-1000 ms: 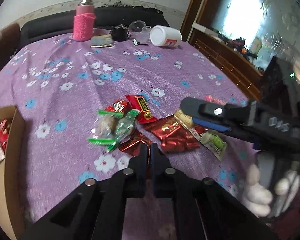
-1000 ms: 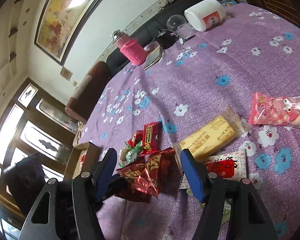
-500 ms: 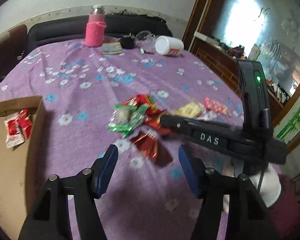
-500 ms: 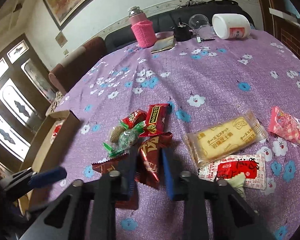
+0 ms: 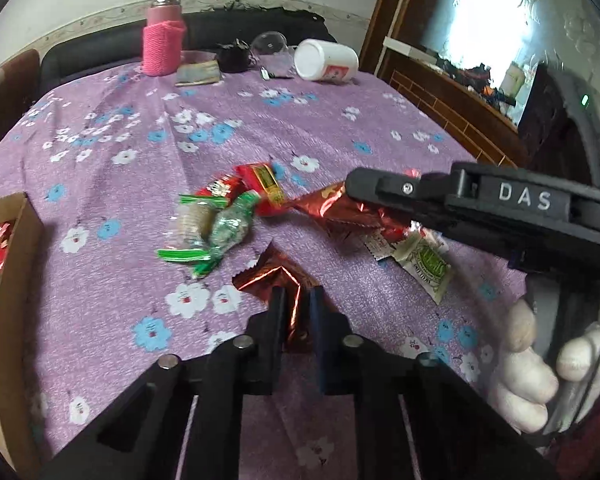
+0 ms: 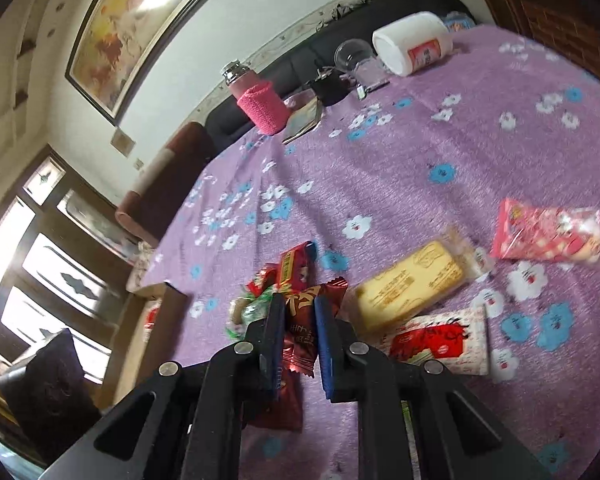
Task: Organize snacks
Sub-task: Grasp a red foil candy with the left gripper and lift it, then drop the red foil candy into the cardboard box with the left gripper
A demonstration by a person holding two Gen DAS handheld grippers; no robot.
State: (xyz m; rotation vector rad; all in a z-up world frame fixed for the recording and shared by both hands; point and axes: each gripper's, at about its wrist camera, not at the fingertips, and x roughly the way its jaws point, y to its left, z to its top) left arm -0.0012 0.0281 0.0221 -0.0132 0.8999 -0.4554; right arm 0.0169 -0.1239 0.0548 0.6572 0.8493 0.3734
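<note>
Snacks lie in a loose heap on the purple flowered tablecloth (image 5: pixel 140 128). My left gripper (image 5: pixel 296 296) is shut on a dark red foil packet (image 5: pixel 266 276), its jaws closing tight with the pads pressing the foil's near end. My right gripper (image 6: pixel 300 304) is shut on another red foil packet with gold characters (image 6: pixel 300 320). In the left wrist view that right gripper (image 5: pixel 364 188) reaches in from the right and pinches its crinkled packet (image 5: pixel 340 212). Green-wrapped candies (image 5: pixel 220 228) and a red bar (image 5: pixel 260 184) lie just beyond.
An open cardboard box (image 5: pixel 16 240) with red packets inside stands at the left edge. A yellow biscuit pack (image 6: pixel 412 284), a pink packet (image 6: pixel 548 236) and a white-red packet (image 6: pixel 436 340) lie to the right. A pink bottle (image 5: pixel 164 40) and white jar (image 5: pixel 326 60) stand at the far side.
My left gripper opened, pulled back, then came down again and shut on the dark red foil packet. My right gripper went from open to shut on the red packet.
</note>
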